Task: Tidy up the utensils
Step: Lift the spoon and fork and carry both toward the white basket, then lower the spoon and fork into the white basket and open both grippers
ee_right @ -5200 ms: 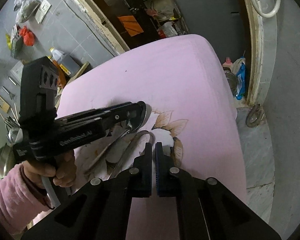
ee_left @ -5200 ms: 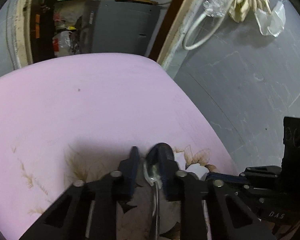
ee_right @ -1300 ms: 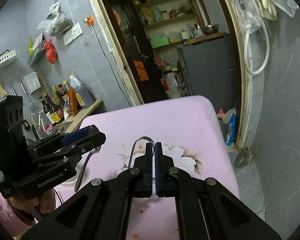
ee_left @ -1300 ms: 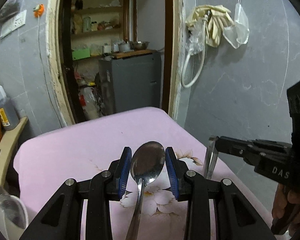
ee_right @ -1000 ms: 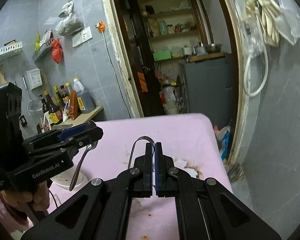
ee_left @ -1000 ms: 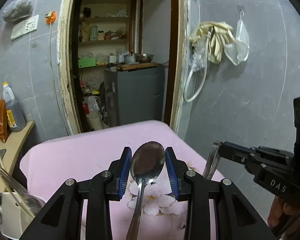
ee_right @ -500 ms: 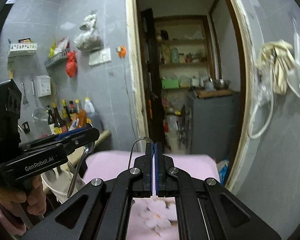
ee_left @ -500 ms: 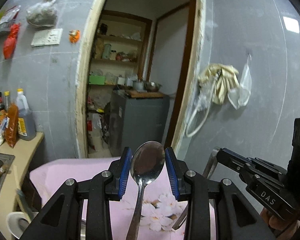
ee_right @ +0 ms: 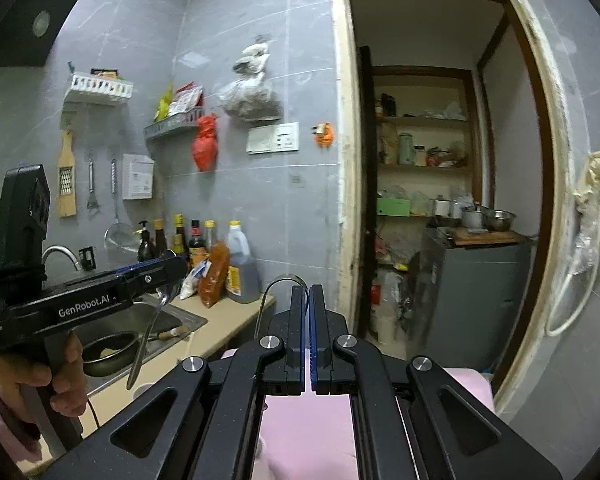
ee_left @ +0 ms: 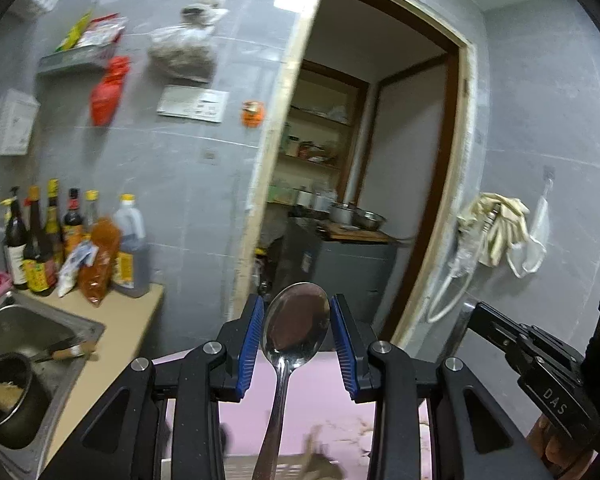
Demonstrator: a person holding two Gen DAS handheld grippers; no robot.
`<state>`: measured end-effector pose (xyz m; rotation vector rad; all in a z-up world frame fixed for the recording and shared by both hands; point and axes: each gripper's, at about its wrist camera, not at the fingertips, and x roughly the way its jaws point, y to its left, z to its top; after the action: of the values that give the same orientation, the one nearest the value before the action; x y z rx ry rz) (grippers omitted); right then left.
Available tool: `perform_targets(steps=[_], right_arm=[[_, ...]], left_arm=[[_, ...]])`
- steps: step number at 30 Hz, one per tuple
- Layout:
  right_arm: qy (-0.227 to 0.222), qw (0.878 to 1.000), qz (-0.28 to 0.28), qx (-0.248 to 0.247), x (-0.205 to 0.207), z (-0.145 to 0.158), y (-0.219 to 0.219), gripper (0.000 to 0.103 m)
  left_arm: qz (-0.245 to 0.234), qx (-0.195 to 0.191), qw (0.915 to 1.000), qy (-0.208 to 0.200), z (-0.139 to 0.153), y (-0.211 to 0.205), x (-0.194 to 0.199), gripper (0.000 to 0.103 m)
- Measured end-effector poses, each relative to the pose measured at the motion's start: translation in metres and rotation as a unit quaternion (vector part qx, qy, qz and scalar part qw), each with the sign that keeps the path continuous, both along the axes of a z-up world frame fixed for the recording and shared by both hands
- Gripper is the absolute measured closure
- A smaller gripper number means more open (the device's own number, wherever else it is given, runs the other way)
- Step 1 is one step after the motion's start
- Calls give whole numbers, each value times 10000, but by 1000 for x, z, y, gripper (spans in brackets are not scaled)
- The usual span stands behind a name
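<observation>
Raised off the table, left tool [ee_left: 296, 334] clamps spoon [ee_left: 294, 322], apparently upright.

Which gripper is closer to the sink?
Left. The left gripper, holding a spoon, hangs beside the sink; the right gripper is farther over, above the pink table.

Dim indoor light, motion-blurred left view, strong fisheye bending, dark corners.

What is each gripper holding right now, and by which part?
The left gripper grips a spoon by its bowl, handle hanging down. The right gripper is shut on a thin metal utensil; which part it pinches cannot be told.
</observation>
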<state>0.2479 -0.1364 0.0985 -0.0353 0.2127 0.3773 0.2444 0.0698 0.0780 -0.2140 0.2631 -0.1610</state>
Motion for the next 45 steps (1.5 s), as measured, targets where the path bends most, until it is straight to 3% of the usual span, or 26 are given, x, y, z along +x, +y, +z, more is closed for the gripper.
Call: perform_targets(steps=[10,23,45], right_arm=[[239,9988,-15,-416,5,-39,44,101],[449,9960,-191,-755,5,-70,61,101],[716,9928,-459,-848,3,-103,69,101]], left_arm=[[352,-621,9974,-34,-40,60,-1,71],[264,-1251,9916,-172,-77,82,5,70],[303,-1320,9907,-145,-117,80,-3,70]])
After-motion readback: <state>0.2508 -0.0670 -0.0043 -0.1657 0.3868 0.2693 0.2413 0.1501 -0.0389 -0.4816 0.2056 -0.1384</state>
